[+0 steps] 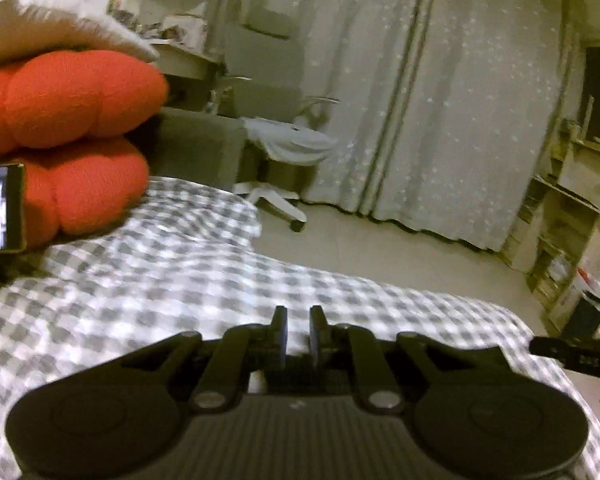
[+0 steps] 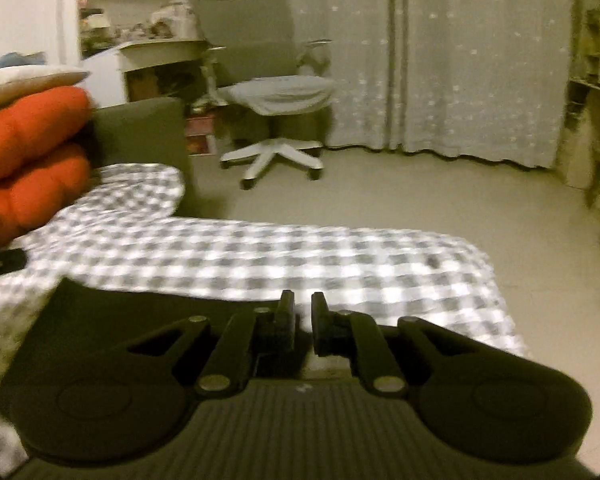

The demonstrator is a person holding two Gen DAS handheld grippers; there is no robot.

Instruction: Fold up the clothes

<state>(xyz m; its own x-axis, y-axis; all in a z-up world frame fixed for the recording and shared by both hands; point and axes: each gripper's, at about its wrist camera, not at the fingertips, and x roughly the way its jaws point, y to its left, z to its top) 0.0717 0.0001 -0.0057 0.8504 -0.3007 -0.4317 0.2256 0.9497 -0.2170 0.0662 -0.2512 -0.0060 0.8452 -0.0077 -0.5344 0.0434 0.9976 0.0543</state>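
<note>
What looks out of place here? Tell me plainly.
A pale cloth is draped over the seat of the grey office chair rather than lying on the grey-and-white checked sheet. Nothing is spilled or damaged, as far as the blur allows.

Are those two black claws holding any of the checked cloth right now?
No. The left gripper and right gripper both stand slightly open above the checked cloth, nothing between them.

I note an orange cushion (image 1: 72, 100) on the bed, an office chair (image 2: 268, 92), spotted curtains (image 2: 460, 60), and cluttered shelves (image 1: 560, 240).
</note>
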